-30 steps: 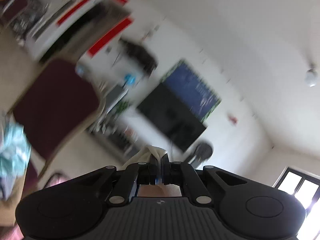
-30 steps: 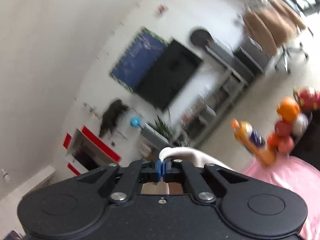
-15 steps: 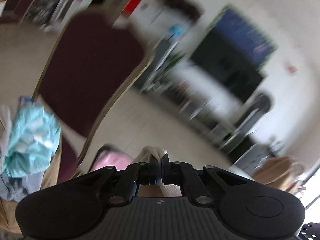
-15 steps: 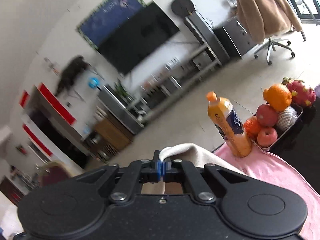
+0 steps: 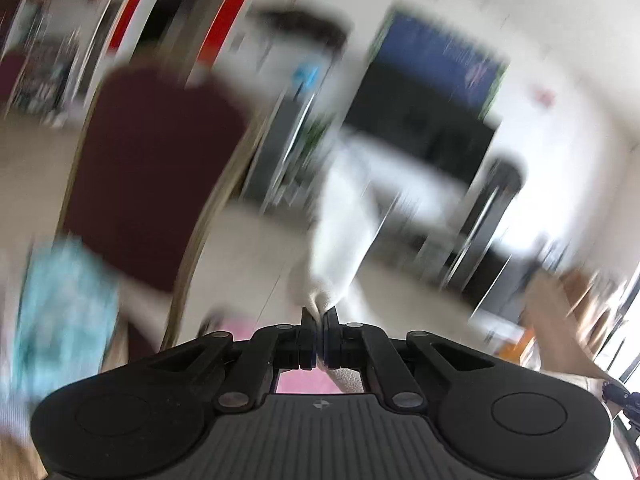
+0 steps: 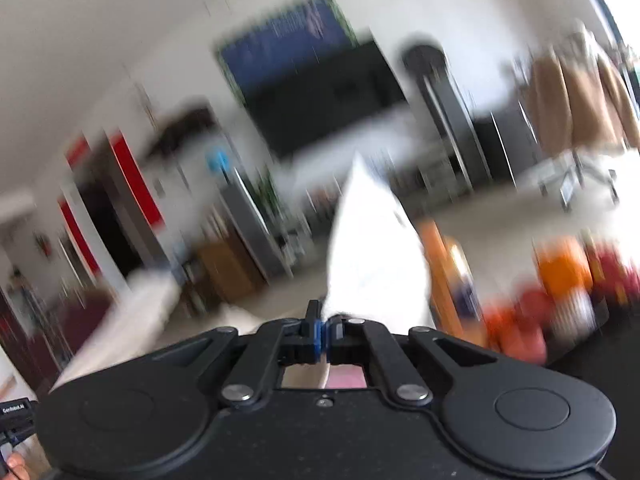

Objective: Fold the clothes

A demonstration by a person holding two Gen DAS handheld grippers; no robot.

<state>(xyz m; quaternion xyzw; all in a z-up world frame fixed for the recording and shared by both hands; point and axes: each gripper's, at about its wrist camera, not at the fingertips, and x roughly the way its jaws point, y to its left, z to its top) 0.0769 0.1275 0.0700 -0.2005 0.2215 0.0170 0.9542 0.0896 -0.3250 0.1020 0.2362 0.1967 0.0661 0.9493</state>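
**Garment pinched at two points, held up for folding**

A white garment point(image 5: 340, 248) is clamped by the left gripper point(image 5: 319, 322) and right gripper point(image 6: 322, 320), jaws closed on cloth, so it hangs spread above the pink cloth point(image 5: 300, 382)

Only a small white label point(image 6: 15, 409) at the right view's lower left edge reads "GenRobot.AI".

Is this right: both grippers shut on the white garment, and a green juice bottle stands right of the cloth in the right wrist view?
Not quite. The bottle is orange, not green, as the right wrist view shows. The rest holds: left gripper and right gripper are shut on the white garment.
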